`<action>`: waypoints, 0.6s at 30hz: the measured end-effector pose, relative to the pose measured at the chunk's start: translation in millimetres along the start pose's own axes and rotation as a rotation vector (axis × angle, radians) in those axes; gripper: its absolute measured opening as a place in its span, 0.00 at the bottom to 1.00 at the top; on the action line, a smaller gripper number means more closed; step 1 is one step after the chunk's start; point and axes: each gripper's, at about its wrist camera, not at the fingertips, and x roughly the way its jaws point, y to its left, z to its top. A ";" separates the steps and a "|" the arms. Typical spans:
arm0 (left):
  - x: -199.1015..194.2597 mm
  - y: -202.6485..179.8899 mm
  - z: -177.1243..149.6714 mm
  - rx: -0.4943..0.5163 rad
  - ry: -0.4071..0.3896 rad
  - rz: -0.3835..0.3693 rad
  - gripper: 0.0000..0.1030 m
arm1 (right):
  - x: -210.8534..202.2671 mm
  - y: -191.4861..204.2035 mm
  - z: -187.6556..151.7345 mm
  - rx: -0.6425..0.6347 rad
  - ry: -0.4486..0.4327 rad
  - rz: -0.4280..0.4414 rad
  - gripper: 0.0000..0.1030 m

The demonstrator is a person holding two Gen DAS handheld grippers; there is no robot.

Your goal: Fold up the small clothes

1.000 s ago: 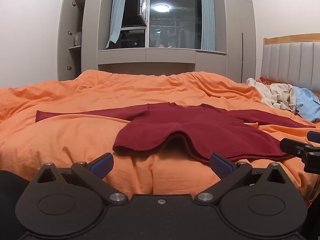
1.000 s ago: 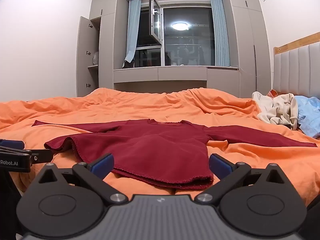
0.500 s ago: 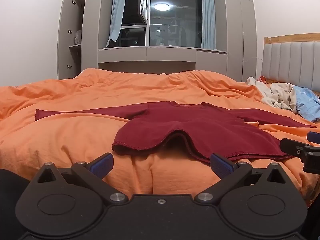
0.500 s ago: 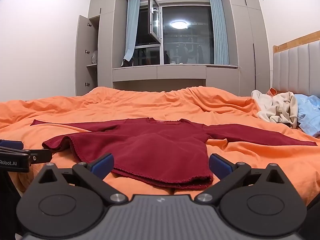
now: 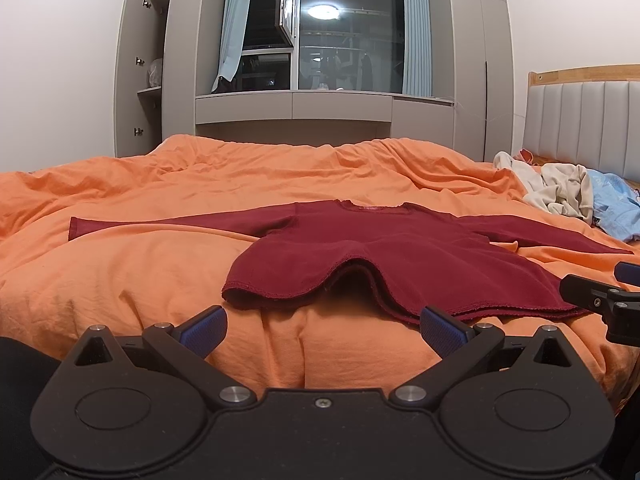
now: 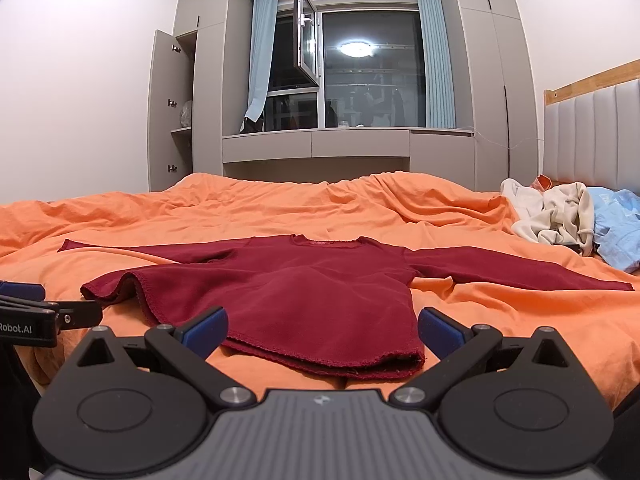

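While the left gripper hangs agape before the dark red long-sleeved shirt on the orange duvet, its humped hem could snag — right view: right gripper likewise spread, empty, near that hem.

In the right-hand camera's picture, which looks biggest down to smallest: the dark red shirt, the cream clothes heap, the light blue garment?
1. Dark red shirt, though it lies nearest the camera.
2. Cream clothes heap.
3. Light blue garment, cut off by the edge, so second and third are unsure.
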 end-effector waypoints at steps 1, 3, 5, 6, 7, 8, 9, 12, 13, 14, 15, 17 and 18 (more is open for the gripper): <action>-0.2 -0.2 0.8 0.000 0.001 0.001 1.00 | 0.0 0.0 0.0 0.000 0.000 0.000 1.00; 0.1 0.0 0.1 0.000 0.001 0.000 1.00 | 0.2 0.2 -0.1 0.000 0.000 -0.001 1.00; 0.1 -0.1 0.3 0.000 0.001 0.000 1.00 | 0.2 0.0 -0.1 0.001 0.000 -0.001 1.00; -0.1 -0.2 0.7 -0.001 0.002 0.000 1.00 | 0.3 0.2 0.0 0.000 0.000 -0.001 1.00; -0.1 -0.3 1.0 -0.001 0.002 0.001 1.00 | 0.3 0.1 0.0 0.000 0.000 -0.001 1.00; -0.1 -0.3 1.0 -0.001 0.002 0.001 1.00 | 0.2 0.0 0.0 0.000 0.000 0.000 1.00; 0.0 -0.2 0.8 -0.001 0.003 0.000 1.00 | 0.2 0.1 -0.1 0.000 0.000 0.000 1.00; 0.4 -0.2 0.4 -0.001 0.003 0.001 1.00 | 0.4 0.0 0.0 0.001 0.000 0.000 1.00; 0.0 -0.4 1.1 -0.001 0.004 0.001 1.00 | 0.5 0.1 -0.1 0.001 0.001 0.000 1.00; 0.3 -0.2 0.6 -0.001 0.004 0.001 1.00 | 0.4 0.2 0.0 0.000 0.000 -0.001 1.00; 0.4 -0.2 0.5 -0.001 0.004 0.000 1.00 | 0.4 0.2 0.0 0.001 0.001 -0.001 1.00; 0.5 -0.3 0.7 -0.001 0.004 0.000 1.00 | 0.5 0.2 0.0 0.000 0.001 -0.001 1.00; 0.2 -0.4 1.3 -0.001 0.005 0.000 1.00 | 0.5 0.3 0.0 0.000 0.001 -0.001 1.00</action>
